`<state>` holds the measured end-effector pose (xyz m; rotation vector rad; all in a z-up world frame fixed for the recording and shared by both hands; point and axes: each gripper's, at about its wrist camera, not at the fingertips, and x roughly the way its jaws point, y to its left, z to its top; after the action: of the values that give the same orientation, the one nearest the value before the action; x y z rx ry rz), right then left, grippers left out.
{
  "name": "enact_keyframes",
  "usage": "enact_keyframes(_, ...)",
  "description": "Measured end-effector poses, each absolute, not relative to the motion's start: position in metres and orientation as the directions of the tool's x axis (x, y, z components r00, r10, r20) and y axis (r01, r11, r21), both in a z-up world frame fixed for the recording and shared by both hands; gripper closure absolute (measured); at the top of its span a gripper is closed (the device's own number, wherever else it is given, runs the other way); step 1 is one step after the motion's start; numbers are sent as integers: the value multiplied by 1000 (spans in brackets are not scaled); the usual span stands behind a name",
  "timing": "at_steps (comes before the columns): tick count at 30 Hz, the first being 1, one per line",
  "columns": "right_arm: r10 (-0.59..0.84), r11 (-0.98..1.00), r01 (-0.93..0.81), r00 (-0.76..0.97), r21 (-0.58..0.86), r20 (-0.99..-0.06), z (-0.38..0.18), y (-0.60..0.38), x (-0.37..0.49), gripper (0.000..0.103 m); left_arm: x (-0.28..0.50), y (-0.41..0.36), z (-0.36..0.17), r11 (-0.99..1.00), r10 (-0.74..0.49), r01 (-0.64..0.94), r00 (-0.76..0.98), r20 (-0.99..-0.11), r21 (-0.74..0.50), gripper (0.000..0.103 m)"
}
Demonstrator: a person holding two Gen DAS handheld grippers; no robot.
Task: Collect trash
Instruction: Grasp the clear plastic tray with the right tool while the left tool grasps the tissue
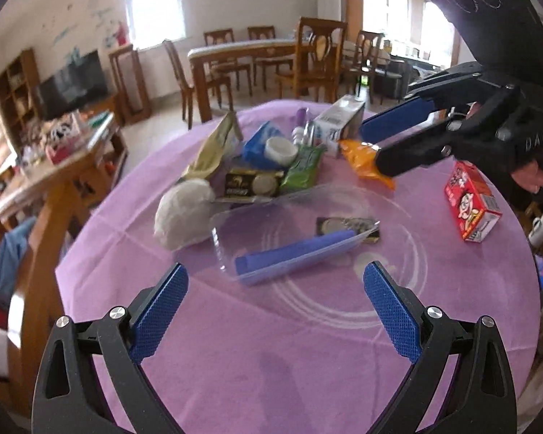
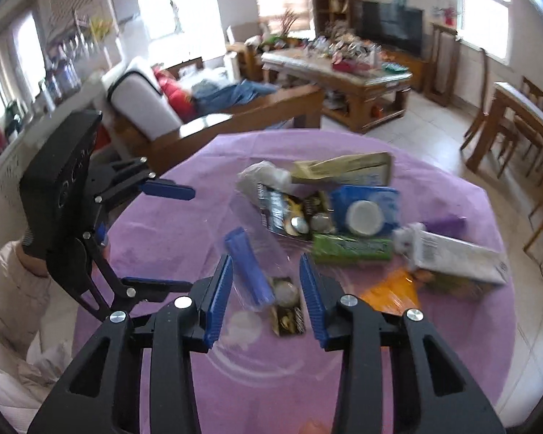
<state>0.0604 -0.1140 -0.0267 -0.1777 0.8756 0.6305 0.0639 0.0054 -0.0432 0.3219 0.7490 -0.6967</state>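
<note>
Both grippers agape, left gripper [image 1: 275,282], right gripper [image 2: 266,278] (over trash).

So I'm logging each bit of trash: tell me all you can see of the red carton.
The red carton is a small boxy drink-style pack, seemingly printed card, red with cartoon figures and white panels. It lies tilted on its side on the purple tablecloth, apart from the pile, near the table's edge, touched by neither tongs.

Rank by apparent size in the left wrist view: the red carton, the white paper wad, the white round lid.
1-2. White paper wad and red carton: look about alike, so unranked.
3. White round lid: smallest, though it lies farther away.
</note>
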Motion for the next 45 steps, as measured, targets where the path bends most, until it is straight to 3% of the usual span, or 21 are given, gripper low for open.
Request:
enact_keyframes(5,344,825,-564,462,28,-818,-43,-97,86,64,75,12,-54,726,-484,687,470,-738,-38,7)
enact_keyframes(11,340,822,-556,305,123,-890,-76,-103,102,65,77,19,-57,726,-516,682,460,-723,-84,7)
enact_keyframes(12,337,823,-556,306,120,-891,-78,-104,100,82,76,18,-57,726,-516,682,460,-723,-85,7)
enact_keyframes(13,324,828,-552,326,99,-888,-77,-103,96,88,76,17,-57,727,-515,682,460,-723,-84,7)
enact_keyframes(20,180,821,-539,559,-190,-809,-55,-87,56,90,72,18,-54,745,-490,665,495,-718,-50,7)
enact_keyframes(24,70,779,-440,769,-446,-636,-33,-81,19,90,73,24,-49,774,-483,630,528,-698,-59,7)
enact_keyframes(29,-52,621,-176,963,-764,-264,-24,-69,-25,90,83,38,-35,831,-455,551,595,-662,-76,7)
enact_keyframes(34,-57,383,115,993,-917,100,-49,-63,-55,90,117,33,-30,868,-384,494,609,-694,-48,7)
enact_keyframes(38,-32,284,267,963,-921,269,-61,-68,-61,90,142,13,-43,855,-313,517,580,-752,44,7)
enact_keyframes(41,-25,260,319,946,-911,324,-58,-73,-61,89,159,-1,-53,831,-282,549,555,-783,89,7)
enact_keyframes(45,-43,282,308,950,-909,309,-49,-80,-55,89,173,-14,-63,803,-293,591,509,-810,81,41)
